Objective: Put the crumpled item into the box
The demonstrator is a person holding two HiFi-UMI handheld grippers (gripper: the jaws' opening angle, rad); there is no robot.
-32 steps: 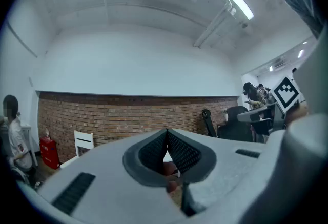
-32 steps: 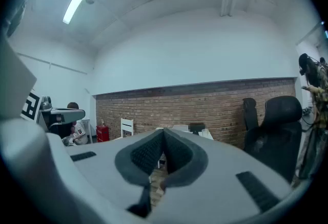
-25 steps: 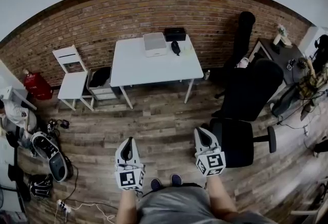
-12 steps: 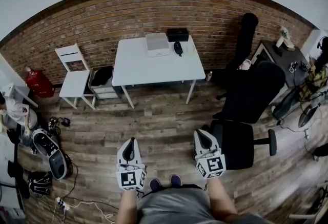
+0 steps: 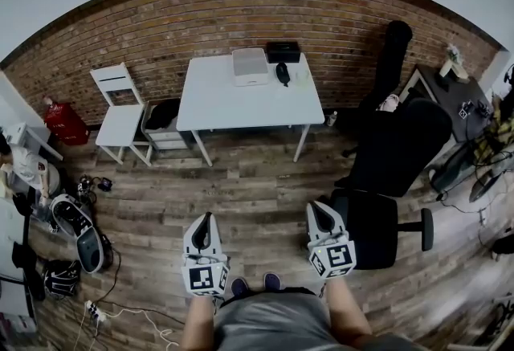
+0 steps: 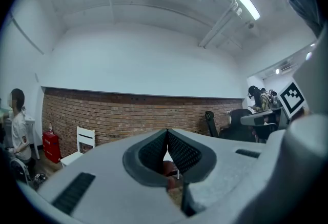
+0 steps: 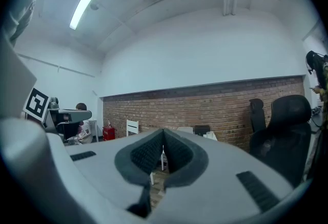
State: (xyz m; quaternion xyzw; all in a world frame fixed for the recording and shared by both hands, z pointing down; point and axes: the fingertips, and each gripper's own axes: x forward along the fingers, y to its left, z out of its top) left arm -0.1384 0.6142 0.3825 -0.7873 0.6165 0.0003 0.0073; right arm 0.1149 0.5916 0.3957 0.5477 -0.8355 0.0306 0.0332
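A white table (image 5: 241,104) stands against the brick wall, well ahead of me across the wooden floor. On it sit a white box (image 5: 250,66), a black box (image 5: 283,51), a dark object (image 5: 283,73) and a small pale thing (image 5: 302,76) too small to make out. My left gripper (image 5: 203,220) and right gripper (image 5: 316,206) are held level over the floor near my feet, far from the table. Both are shut with nothing between the pads, as the left gripper view (image 6: 166,134) and right gripper view (image 7: 163,134) show.
A white chair (image 5: 118,112) and a low drawer unit (image 5: 165,131) stand left of the table. A black office chair (image 5: 385,181) is close on my right. Bags (image 5: 80,233) and cables (image 5: 120,313) lie on the floor at left, with a red canister (image 5: 64,123) beyond. A person (image 6: 18,125) stands at far left.
The head view has shifted a little, so the table shows slightly higher and further right. Both grippers keep the same pose and stay shut.
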